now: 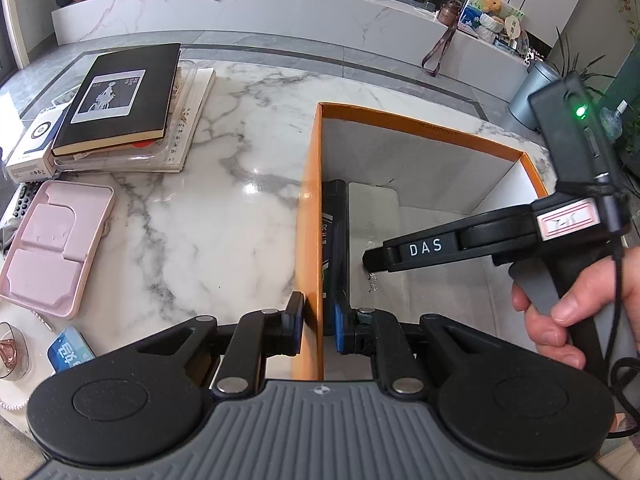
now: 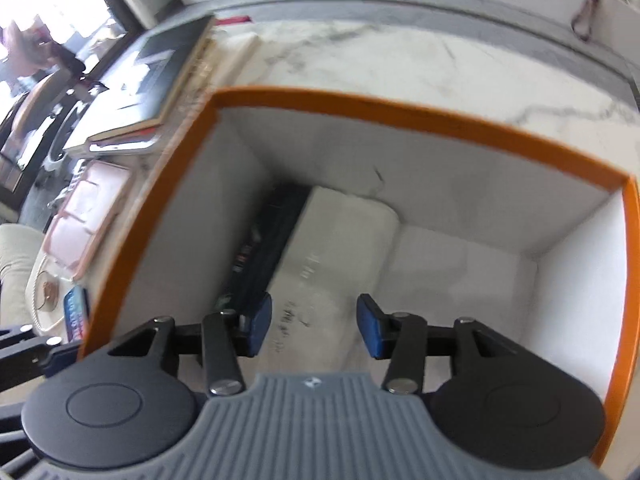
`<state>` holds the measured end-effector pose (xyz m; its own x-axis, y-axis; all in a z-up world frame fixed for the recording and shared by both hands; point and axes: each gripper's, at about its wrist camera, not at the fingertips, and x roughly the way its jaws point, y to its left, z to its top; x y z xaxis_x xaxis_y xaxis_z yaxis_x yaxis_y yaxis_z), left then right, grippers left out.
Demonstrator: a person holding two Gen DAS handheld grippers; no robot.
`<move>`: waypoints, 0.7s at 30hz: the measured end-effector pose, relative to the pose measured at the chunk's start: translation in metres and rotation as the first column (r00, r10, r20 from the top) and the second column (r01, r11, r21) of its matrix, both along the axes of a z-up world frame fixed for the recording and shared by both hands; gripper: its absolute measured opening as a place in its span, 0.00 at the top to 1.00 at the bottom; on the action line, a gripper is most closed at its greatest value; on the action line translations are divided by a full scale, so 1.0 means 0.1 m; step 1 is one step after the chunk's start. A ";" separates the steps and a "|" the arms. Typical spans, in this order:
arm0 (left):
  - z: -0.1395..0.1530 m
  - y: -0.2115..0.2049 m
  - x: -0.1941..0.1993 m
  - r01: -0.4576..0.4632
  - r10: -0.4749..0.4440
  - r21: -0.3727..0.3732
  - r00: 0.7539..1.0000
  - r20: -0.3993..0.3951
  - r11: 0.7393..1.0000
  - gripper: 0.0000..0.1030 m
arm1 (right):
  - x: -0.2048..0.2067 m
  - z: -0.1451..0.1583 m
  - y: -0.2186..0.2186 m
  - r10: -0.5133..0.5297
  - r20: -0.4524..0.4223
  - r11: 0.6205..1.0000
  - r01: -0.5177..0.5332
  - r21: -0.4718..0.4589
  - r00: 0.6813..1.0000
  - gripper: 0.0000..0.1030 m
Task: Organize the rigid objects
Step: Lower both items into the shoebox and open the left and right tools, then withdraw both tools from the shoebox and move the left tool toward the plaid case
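An orange cardboard box (image 1: pixel 310 208) with a white inside stands on the marble table. My left gripper (image 1: pixel 317 322) is shut on its left wall, one pad outside and one inside. A dark flat bottle (image 1: pixel 335 236) stands against that wall inside, with a white box (image 1: pixel 374 204) lying beside it. My right gripper (image 2: pixel 314 328), held by a hand (image 1: pixel 560 312), reaches down into the orange box (image 2: pixel 400 114). Its jaws stand open over the white box (image 2: pixel 340 236), with nothing pressed between the pads. The dark bottle (image 2: pixel 276 236) lies just left of its left pad. The right wrist view is blurred.
To the left on the table (image 1: pixel 224 216) lie a pink compartment tray (image 1: pixel 52 248), a black book (image 1: pixel 120 96) on a stack of papers, a small white carton (image 1: pixel 32 148) and a blue packet (image 1: pixel 68 348). The right half of the orange box's floor is bare.
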<state>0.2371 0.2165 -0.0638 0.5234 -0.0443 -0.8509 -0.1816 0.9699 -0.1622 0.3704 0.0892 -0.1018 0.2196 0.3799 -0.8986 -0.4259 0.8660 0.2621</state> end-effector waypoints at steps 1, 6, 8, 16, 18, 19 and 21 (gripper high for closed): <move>0.00 -0.01 0.00 0.000 0.000 0.001 1.000 0.000 1.000 0.84 | 0.00 -0.02 -0.05 -0.008 -0.017 1.000 0.008 0.016 1.000 0.52; 0.00 -0.02 0.01 0.001 -0.001 0.020 1.000 -0.002 1.000 0.84 | -0.01 -0.04 -0.07 -0.004 -0.003 0.999 0.005 0.042 1.000 0.53; 0.00 -0.02 0.01 -0.005 0.005 0.019 1.000 -0.002 1.000 0.84 | -0.02 -0.04 -0.10 0.002 0.001 0.999 -0.002 0.047 1.000 0.54; 0.45 -0.19 -0.18 -0.017 0.006 0.099 0.994 0.105 0.995 0.84 | -0.32 0.36 -0.31 0.041 0.088 0.997 -0.046 0.060 0.995 0.56; 0.61 -0.31 -0.25 0.002 -0.016 0.101 0.990 0.140 0.995 0.84 | -0.47 0.53 -0.47 0.048 0.128 0.995 -0.060 0.086 0.991 0.56; 0.69 -0.39 -0.28 0.018 -0.033 0.099 0.988 0.153 0.995 0.84 | -0.54 0.62 -0.57 0.046 0.148 0.993 -0.062 0.102 0.988 0.56; 0.79 -0.57 -0.34 0.054 -0.069 0.090 0.983 0.171 0.994 0.84 | -0.70 0.78 -0.85 0.028 0.186 0.989 -0.054 0.137 0.982 0.56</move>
<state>0.2030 0.1594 0.0153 0.6619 -0.0129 -0.7495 -0.0975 0.9899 -0.1032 0.3000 0.0044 -0.0234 0.3567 0.5117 -0.7816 -0.5126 0.8067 0.2942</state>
